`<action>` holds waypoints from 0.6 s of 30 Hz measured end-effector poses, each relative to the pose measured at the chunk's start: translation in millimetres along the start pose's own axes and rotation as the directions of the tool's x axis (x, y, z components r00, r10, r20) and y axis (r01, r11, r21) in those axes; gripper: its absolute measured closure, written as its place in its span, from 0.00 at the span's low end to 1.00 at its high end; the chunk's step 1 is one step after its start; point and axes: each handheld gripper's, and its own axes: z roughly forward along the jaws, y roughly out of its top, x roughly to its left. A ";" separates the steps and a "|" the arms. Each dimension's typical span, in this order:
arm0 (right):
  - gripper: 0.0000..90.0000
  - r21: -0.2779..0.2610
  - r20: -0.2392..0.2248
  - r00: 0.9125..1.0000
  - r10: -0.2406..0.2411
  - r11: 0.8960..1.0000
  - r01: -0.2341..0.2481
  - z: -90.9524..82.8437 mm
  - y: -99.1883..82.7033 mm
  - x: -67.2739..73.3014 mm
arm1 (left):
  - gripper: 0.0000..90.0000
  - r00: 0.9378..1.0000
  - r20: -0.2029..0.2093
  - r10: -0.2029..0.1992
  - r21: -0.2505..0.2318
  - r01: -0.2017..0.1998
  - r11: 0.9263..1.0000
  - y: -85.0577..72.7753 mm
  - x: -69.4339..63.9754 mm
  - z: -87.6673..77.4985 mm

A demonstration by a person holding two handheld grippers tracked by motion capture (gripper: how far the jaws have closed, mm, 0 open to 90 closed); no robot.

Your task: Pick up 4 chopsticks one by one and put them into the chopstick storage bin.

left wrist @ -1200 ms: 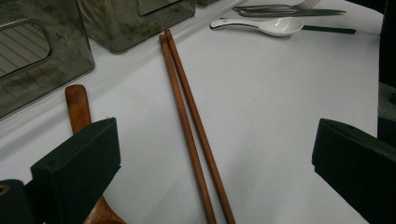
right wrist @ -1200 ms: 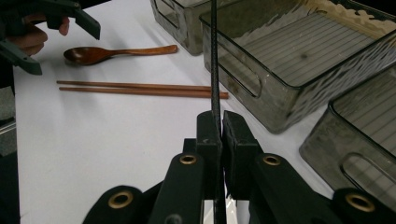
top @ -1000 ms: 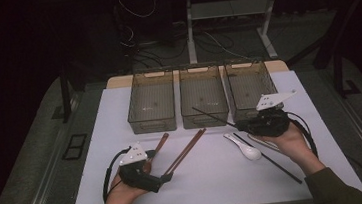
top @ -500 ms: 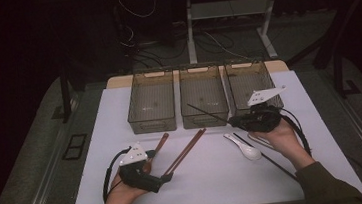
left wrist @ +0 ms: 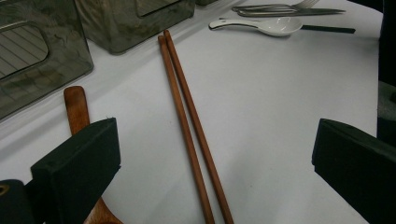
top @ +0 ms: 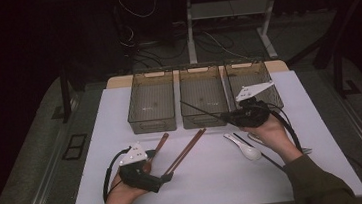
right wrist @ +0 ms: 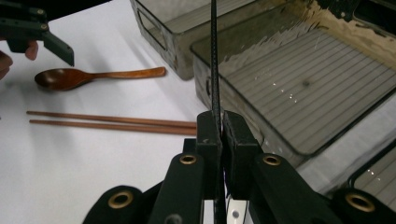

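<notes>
On the counter's (top: 321, 118) left side, your left hand-held gripper (top: 164, 179) rests with jaws wide apart around the brown chopsticks (left wrist: 191, 126); closing carelessly could catch the wooden spoon (left wrist: 77, 109) just beside them. Over the middle bin (top: 203, 97), the black chopstick (top: 202, 111), pinched near one end in your tightly closed right hand-held gripper (top: 231, 118), could pivot, strike the rim, or slip out.
</notes>
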 end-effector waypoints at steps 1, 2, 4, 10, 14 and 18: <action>0.95 -0.002 0.002 1.000 0.000 1.000 0.000 0.9 2.2 -0.2 | 0.00 1.000 0.000 0.000 0.000 0.000 1.000 0.0 0.1 0.0; 0.95 0.000 0.004 1.000 0.003 1.000 -0.003 1.6 4.4 -0.3 | 0.00 1.000 0.001 0.000 0.000 0.000 1.000 0.0 0.1 0.1; 0.95 -0.003 0.002 1.000 0.004 1.000 -0.004 3.3 8.5 -1.1 | 0.00 1.000 0.001 0.001 0.002 -0.001 1.000 0.1 0.0 0.3; 0.95 -0.003 0.008 1.000 0.007 1.000 -0.007 11.2 20.2 -2.3 | 0.00 1.000 0.001 0.002 0.002 -0.002 1.000 0.4 -0.2 0.3; 0.95 0.003 0.014 1.000 0.011 1.000 -0.011 17.8 28.3 -2.3 | 0.00 1.000 0.003 0.002 0.002 -0.002 1.000 0.4 -0.1 0.3; 0.95 0.002 0.020 0.999 0.028 1.000 -0.028 24.5 35.9 -3.9 | 0.00 1.000 0.006 0.003 0.000 -0.003 1.000 0.3 -0.2 0.2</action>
